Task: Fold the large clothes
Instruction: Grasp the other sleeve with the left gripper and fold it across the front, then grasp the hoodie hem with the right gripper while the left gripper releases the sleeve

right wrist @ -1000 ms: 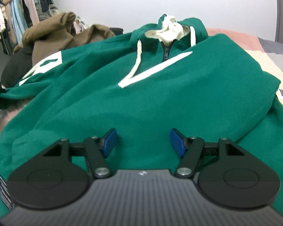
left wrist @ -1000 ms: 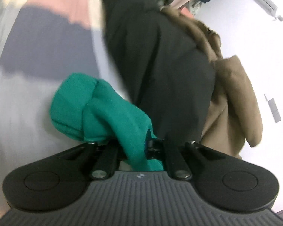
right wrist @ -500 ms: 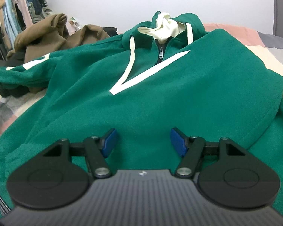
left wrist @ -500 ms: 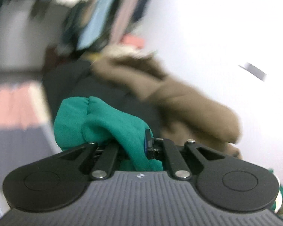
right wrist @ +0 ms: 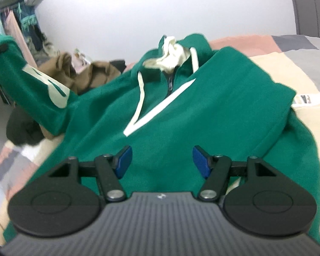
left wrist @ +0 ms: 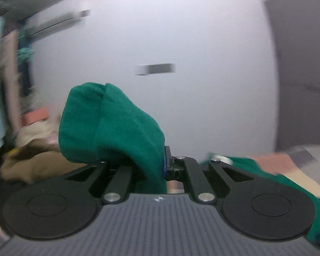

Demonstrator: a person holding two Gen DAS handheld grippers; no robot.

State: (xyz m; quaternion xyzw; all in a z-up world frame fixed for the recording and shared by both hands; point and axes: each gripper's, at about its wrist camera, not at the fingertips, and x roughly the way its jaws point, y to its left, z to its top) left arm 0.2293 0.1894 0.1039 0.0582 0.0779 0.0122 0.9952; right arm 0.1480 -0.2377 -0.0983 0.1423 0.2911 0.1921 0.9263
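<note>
The left gripper (left wrist: 157,166) pinches the fleecy green hoodie's (right wrist: 202,111) bunched cuff (left wrist: 108,123), seemingly raised at far left, while the right gripper (right wrist: 161,162) gapes wide above its soft front.

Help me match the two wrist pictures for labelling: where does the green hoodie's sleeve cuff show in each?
Left wrist: sleeve cuff at centre, bunched and clamped in the left gripper.
Right wrist: same cuff at the far left edge, lifted off the bed.
Shared landmark: the brown garment lying behind.
</note>
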